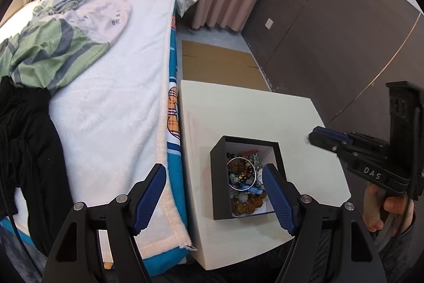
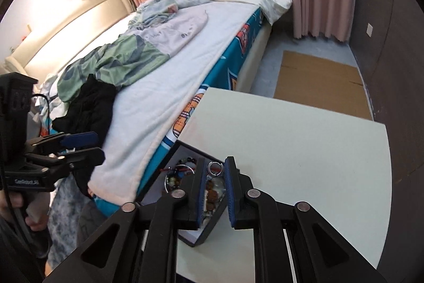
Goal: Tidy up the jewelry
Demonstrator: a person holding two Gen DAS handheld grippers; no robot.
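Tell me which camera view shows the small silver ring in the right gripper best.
The right wrist view: the silver ring sits at the tips of the right gripper, above the black box of jewelry. In the left wrist view the right gripper is seen from the side, and the ring cannot be made out.

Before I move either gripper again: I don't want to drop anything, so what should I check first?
1. Box upright and open on the table: ok.
2. Left gripper open above the box, holding nothing: ok.
3. Right gripper firmly gripping the small silver ring: cannot tell. The ring shows between the tips, but contact is unclear.
4. Bare table space right of the box for laying pieces out: ok.
5. Jewelry in the box untangled: not ok. Beads and a bangle lie piled together.
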